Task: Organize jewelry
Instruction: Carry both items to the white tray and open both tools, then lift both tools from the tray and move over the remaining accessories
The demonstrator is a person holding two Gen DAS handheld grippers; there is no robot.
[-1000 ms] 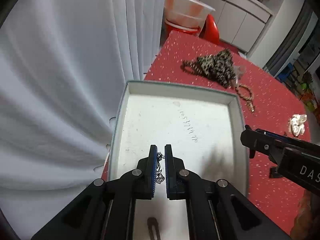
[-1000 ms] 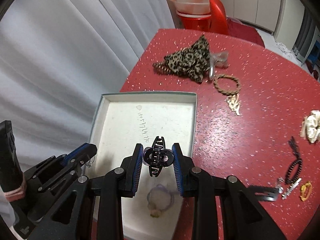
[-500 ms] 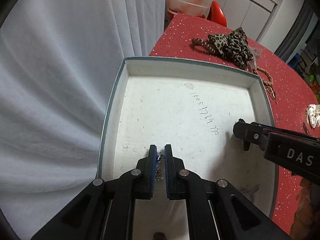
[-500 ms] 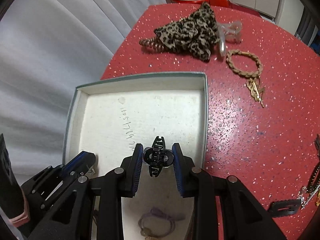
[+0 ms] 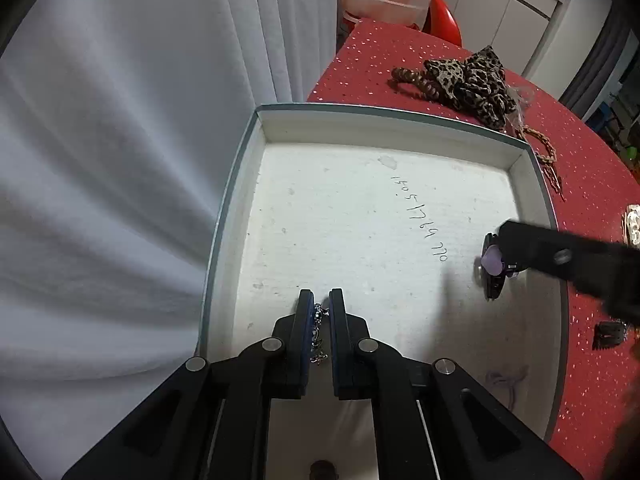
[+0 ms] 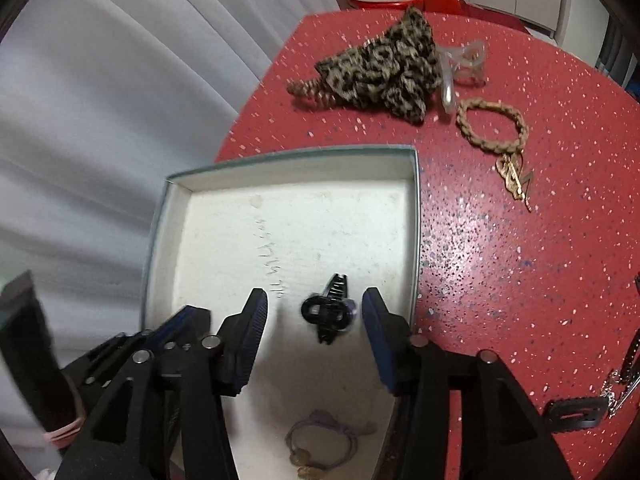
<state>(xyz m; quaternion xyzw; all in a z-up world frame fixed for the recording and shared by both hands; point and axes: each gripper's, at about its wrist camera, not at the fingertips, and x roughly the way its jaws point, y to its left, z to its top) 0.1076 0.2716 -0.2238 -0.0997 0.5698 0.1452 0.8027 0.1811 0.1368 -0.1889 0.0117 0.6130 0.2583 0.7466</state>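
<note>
A shallow white box [image 5: 256,128] [image 6: 416,184] sits on the red table by the curtain. My left gripper [image 5: 321,304] is low over the box's near left part, shut on a small silver chain piece [image 5: 317,330]. My right gripper [image 6: 314,308] is over the box's right side, and its jaws are opening. A black claw hair clip [image 6: 329,312] [image 5: 493,268] lies loose between them, free of both pads. A purple hair tie [image 6: 324,444] [image 5: 506,384] lies in the box nearer to me.
On the table beyond the box lie a leopard scrunchie [image 6: 384,68], a clear claw clip [image 6: 460,60] and a braided tan bracelet with a gold charm [image 6: 492,128]. Dark clips and a chain [image 6: 592,404] lie at the right. A grey curtain [image 5: 120,160] hangs left.
Both grippers have come down closer to the box. My right gripper's jaws have spread and let go of the black claw clip. The left gripper still grips the chain piece.
</note>
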